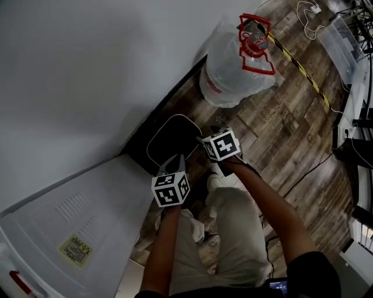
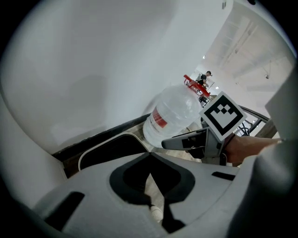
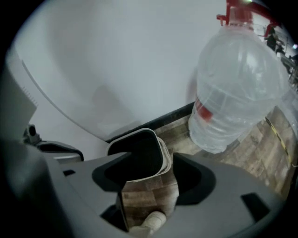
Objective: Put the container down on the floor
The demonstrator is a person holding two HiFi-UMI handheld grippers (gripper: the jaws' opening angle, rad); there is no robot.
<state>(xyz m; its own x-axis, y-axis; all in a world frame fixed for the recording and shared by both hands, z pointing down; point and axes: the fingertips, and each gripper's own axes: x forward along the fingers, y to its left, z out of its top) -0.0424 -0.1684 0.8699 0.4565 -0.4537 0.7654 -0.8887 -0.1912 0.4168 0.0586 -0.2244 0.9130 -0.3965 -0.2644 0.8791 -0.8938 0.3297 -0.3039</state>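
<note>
Head view: dark, white-rimmed rectangular container (image 1: 173, 138) sits on wooden floor (image 1: 280, 134).

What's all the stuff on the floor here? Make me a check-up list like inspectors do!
Surface: wooden floor, plank pattern.
Job's things: dark container stands on the floor by the wall, not held.
Clutter: big water bottle with red handle; white appliance.
Grippers: left gripper shut, empty; right gripper open, empty, above the container.
Cables: white cable and black cable on the floor.
Surroundings: plain grey wall.
</note>
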